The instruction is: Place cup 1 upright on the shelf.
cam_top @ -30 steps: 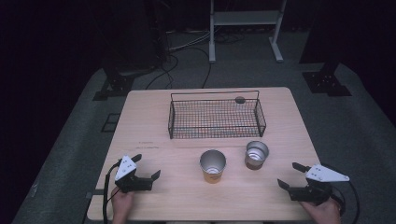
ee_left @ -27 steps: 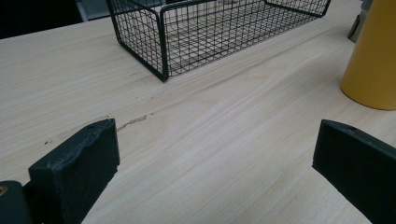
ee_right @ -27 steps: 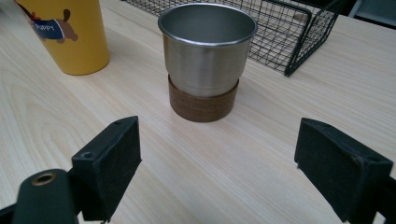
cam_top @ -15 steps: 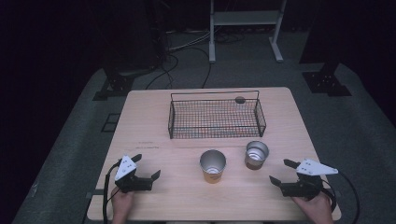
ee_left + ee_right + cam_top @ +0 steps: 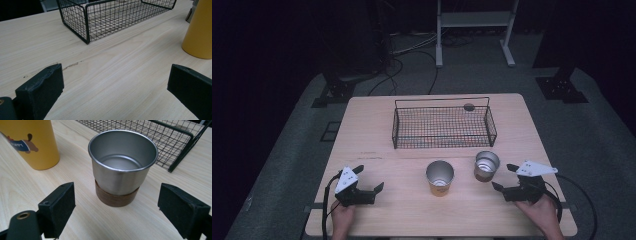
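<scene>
A steel cup [image 5: 486, 166] on a brown wooden base stands right of centre on the table. A yellow cup [image 5: 440, 178] with a silver inside stands just to its left. My right gripper [image 5: 503, 176] sits close to the right of the steel cup, open and holding nothing. In the right gripper view the steel cup [image 5: 122, 165] stands upright just beyond the gap between the jaws, with the yellow cup [image 5: 32, 142] at upper left. My left gripper [image 5: 370, 177] rests open at the front left, well apart from both cups. Bare table lies between its jaws, with the yellow cup [image 5: 200, 30] at the right edge.
A black wire basket [image 5: 442, 127] stands at the back middle of the wooden table [image 5: 377, 135], with a small dark round thing [image 5: 469, 106] at its far rim. The basket's corner [image 5: 86, 22] shows ahead of the left gripper. Cables trail from both grippers.
My right gripper has slid left along the table's front, closer to the steel cup. The left gripper and both cups have stayed put.
</scene>
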Action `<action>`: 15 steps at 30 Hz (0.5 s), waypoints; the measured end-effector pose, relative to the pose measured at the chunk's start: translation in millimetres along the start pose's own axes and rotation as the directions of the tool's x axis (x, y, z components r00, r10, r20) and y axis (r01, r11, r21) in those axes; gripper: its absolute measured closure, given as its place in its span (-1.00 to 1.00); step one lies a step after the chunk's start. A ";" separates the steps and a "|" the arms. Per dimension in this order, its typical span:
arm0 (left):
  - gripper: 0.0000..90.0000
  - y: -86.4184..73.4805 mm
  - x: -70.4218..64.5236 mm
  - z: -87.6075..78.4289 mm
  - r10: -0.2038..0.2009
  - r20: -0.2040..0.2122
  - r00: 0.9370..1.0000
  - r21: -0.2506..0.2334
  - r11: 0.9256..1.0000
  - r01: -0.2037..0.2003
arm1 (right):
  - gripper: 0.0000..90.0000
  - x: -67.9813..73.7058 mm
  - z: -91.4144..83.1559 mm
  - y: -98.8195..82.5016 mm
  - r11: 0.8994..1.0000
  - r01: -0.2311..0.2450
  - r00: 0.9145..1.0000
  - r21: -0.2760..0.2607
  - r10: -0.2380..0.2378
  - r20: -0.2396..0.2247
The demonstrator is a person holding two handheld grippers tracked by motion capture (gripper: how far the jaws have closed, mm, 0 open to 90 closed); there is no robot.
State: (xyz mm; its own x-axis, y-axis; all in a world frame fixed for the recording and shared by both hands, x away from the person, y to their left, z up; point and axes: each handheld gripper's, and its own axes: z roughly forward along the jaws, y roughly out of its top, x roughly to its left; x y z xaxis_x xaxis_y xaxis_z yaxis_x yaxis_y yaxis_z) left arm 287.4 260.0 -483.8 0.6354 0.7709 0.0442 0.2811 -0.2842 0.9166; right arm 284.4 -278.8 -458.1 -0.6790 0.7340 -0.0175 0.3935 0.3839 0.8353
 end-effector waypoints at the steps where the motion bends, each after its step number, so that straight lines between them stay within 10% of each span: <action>1: -1.00 0.0 0.1 0.0 0.000 0.000 1.000 0.000 1.000 0.000 | -0.70 -0.4 1.4 1.0 1.000 0.002 1.000 0.002 -0.002 -0.002; 15: -1.00 0.1 0.1 -0.3 0.003 0.001 1.000 -0.002 1.000 -0.003 | -0.71 -12.1 27.7 20.4 0.997 -0.019 1.000 0.069 0.020 -0.014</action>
State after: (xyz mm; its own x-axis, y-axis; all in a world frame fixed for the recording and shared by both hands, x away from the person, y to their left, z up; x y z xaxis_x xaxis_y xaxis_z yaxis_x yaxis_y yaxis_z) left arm 287.2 260.2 -483.6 0.6370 0.7694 0.0469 0.2777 -0.2858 0.9172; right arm 317.8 -264.3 -456.1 -0.6795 0.7336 0.0064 0.4480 0.4079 0.7956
